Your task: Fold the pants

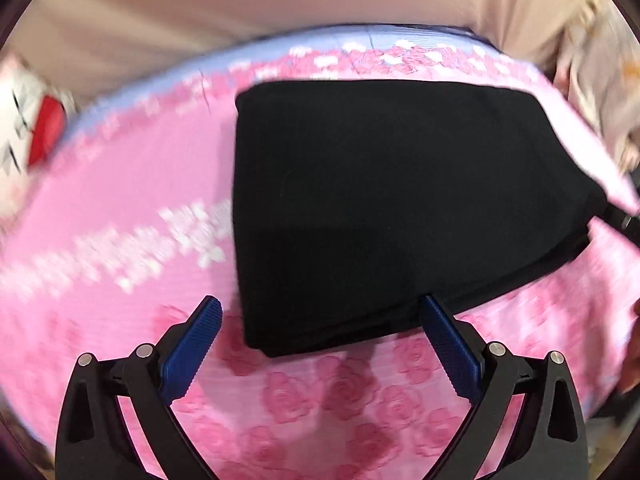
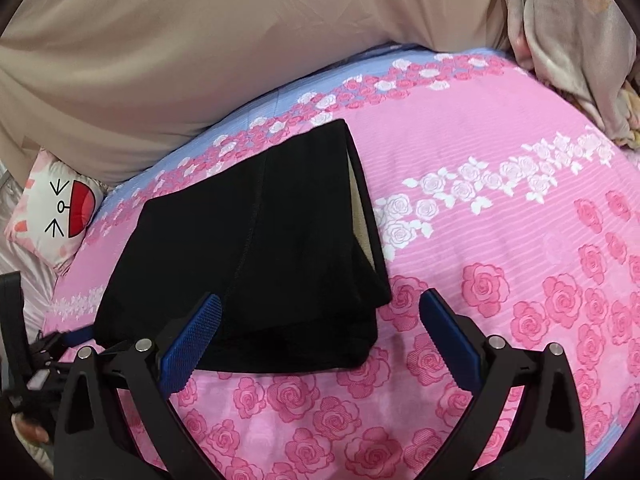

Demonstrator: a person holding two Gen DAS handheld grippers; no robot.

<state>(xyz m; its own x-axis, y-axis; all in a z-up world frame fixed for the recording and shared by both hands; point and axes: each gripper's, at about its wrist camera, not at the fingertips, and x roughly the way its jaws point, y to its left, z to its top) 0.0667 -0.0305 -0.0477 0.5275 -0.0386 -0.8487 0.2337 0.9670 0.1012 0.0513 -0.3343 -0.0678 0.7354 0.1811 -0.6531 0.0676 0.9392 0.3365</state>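
Observation:
Black pants [image 1: 384, 208] lie folded into a thick, compact stack on the pink rose-print bed cover [image 1: 120, 200]. In the right wrist view the same pants [image 2: 256, 248] show a stitched seam and a pale lining at the right opening. My left gripper [image 1: 320, 314] is open, its blue pads just short of the stack's near edge, holding nothing. My right gripper [image 2: 320, 312] is open too, hovering over the near right corner of the pants with nothing between its pads. The left gripper's body [image 2: 36, 364] shows at the left edge of the right wrist view.
The bed cover [image 2: 500, 208] spreads wide to the right of the pants. A beige pillow or duvet [image 2: 200, 48] lies along the far side. A cartoon-face cushion [image 2: 60, 208] sits far left, and crumpled pale bedding [image 2: 568, 40] sits far right.

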